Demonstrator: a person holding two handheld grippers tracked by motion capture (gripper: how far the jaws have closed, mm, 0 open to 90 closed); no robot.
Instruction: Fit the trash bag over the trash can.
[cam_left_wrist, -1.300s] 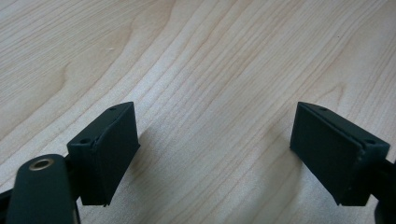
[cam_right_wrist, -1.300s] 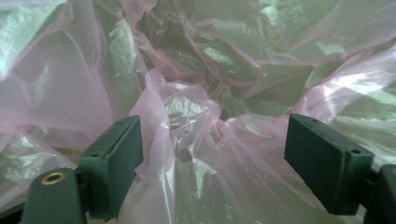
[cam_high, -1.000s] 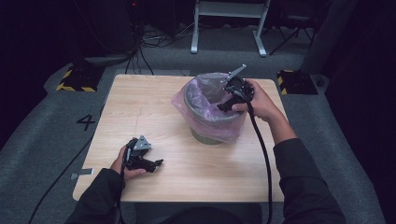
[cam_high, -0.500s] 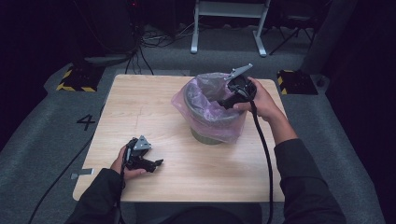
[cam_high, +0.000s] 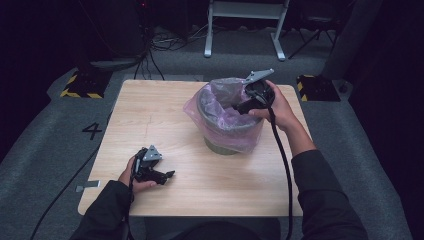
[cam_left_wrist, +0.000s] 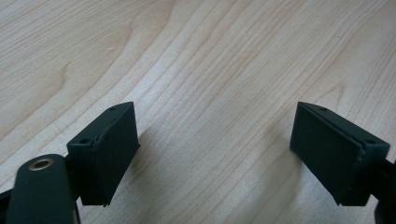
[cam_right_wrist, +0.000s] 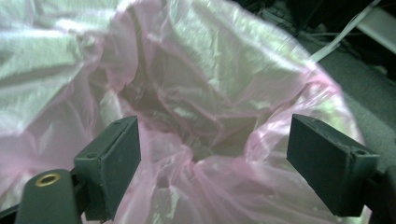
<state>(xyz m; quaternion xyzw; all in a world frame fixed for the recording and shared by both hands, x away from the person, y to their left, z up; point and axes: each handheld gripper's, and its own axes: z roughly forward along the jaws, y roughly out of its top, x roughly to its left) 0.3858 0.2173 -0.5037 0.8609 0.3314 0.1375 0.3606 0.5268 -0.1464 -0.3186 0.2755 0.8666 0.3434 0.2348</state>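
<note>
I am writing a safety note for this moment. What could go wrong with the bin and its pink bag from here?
1. The right gripper hangs open at the bin's rim, over the thin pink bag; closing or pulling there might tear the film or drag it off the rim.
2. The bin stands free on the table, while the left gripper rests far from it, so a pull could tip or slide it.
</note>
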